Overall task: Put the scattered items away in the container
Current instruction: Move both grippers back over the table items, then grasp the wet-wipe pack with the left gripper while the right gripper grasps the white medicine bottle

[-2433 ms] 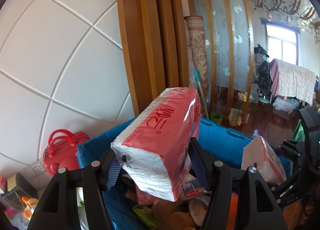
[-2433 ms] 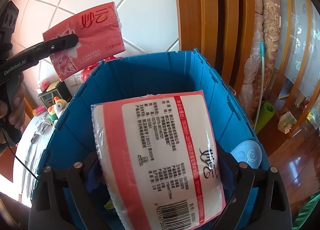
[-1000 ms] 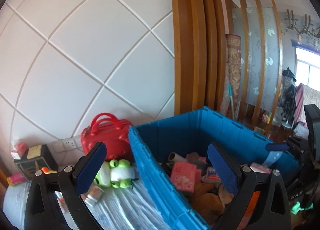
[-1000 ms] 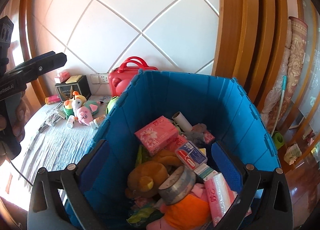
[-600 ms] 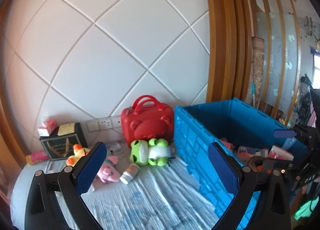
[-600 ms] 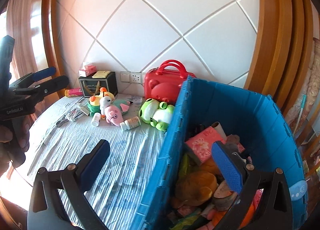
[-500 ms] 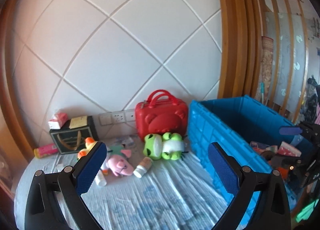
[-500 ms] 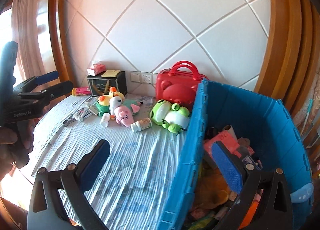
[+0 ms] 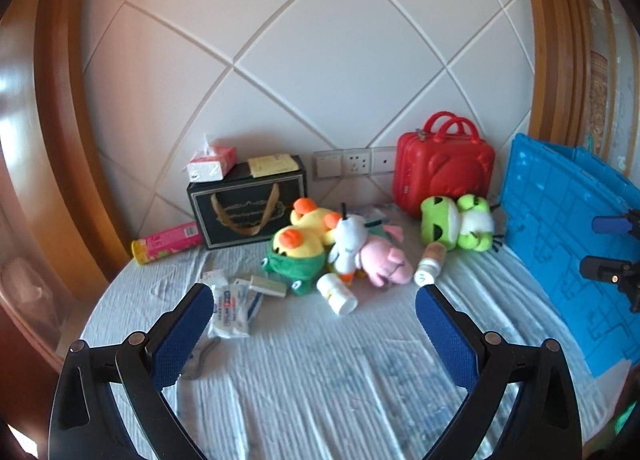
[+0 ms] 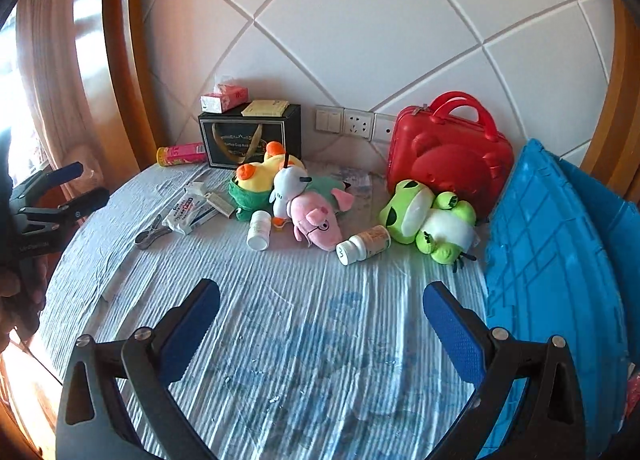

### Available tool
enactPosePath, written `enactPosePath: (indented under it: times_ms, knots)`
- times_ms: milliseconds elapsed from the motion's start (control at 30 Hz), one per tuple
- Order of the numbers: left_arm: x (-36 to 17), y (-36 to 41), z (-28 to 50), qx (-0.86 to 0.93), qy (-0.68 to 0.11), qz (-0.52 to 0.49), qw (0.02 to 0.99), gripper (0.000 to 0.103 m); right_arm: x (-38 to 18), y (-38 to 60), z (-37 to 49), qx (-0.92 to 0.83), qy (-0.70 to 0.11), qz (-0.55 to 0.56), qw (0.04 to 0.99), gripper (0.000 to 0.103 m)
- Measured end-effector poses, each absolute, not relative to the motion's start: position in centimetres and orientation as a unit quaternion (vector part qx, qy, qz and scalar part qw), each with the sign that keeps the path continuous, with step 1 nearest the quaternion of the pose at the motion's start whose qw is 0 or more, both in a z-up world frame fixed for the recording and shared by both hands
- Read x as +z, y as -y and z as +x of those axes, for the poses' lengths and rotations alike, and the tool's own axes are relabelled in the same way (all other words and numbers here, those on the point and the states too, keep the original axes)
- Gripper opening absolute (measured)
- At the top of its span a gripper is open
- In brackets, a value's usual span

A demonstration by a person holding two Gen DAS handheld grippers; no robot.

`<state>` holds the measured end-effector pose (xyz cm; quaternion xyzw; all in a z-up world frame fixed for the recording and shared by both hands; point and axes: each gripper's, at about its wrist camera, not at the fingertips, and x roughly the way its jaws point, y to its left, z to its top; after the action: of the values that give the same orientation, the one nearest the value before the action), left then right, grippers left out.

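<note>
Both grippers hang over a round table, jaws spread wide and holding nothing. The left gripper (image 9: 314, 310) faces the scattered items, its blue pads (image 9: 182, 334) apart over the pale ribbed tablecloth (image 9: 320, 372); the right gripper (image 10: 320, 310) matches it, its pads (image 10: 454, 330) likewise wide above bare cloth.

From the left gripper, a flat white packet (image 9: 232, 310) lies near the left pad at 10 o'clock, with a small white bottle (image 9: 337, 294) on its side at 12 o'clock. Beyond the bottle sits a heap of soft toys: a yellow duck (image 9: 300, 240) touching a white bird (image 9: 349, 242), which touches a pink pig (image 9: 386, 262). A second bottle (image 9: 430, 266) lies at 1 o'clock, just below a green frog (image 9: 456, 226) that rests against a red case (image 9: 442, 166).

The blue crate (image 9: 576, 236), the container for the items, stands at 3 o'clock on the table's right edge, beside the frog. The right gripper shows in front of the crate in the left wrist view.

At the back, at 11 o'clock, a black box (image 9: 248, 206) stands against the wall with a tissue pack (image 9: 212, 164) on top and a pink tube (image 9: 166, 242) lying to its left. Wall sockets (image 9: 354, 162) sit between the box and the red case.

From the right gripper, the pig (image 10: 316, 220) is at 12 o'clock, the frog (image 10: 430, 222) at 1 o'clock, the crate (image 10: 552, 272) at 3 o'clock, and a metal clip (image 10: 152, 234) at 10 o'clock beside the packet (image 10: 190, 210).
</note>
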<state>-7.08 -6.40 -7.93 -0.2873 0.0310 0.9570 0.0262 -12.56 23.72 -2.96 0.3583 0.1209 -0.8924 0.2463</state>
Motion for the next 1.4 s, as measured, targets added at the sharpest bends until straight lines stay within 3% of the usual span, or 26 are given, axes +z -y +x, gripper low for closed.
enactPosePath:
  times_ms: [467, 833, 1000, 1133, 1233, 1300, 1400]
  knots:
    - [-24.0, 17.0, -19.1, 0.935, -0.034, -0.353, -0.004, 0.102, -18.0, -8.0, -20.8, -0.873, -0.159, 0.382, 0.257, 0.103]
    - [-31.1, 20.4, -26.9, 0.912, -0.031, -0.409, -0.014, 0.102, -25.4, -1.9, -26.8, -0.861, -0.166, 0.414, 0.245, 0.103]
    - [-31.7, 20.8, -28.3, 0.904, -0.016, -0.427, -0.005, 0.083, -26.9, 0.5, -29.1, -0.854, -0.175, 0.422, 0.250, 0.103]
    - [-31.8, 20.8, -28.2, 0.901, -0.012, -0.433, 0.001, 0.083, -27.9, 1.9, -30.4, -0.846, -0.185, 0.433, 0.250, 0.103]
    - [-32.4, 20.7, -28.5, 0.895, -0.014, -0.446, 0.005, 0.070, -28.4, 2.5, -31.1, -0.840, -0.184, 0.445, 0.251, 0.102]
    - [-32.5, 20.6, -28.5, 0.895, -0.011, -0.446, 0.011, 0.062, -28.8, 2.7, -31.4, -0.836, -0.182, 0.453, 0.249, 0.095]
    - [-32.3, 20.6, -28.6, 0.897, -0.008, -0.442, 0.012, 0.056, -29.3, 2.9, -31.7, -0.831, -0.185, 0.463, 0.247, 0.065]
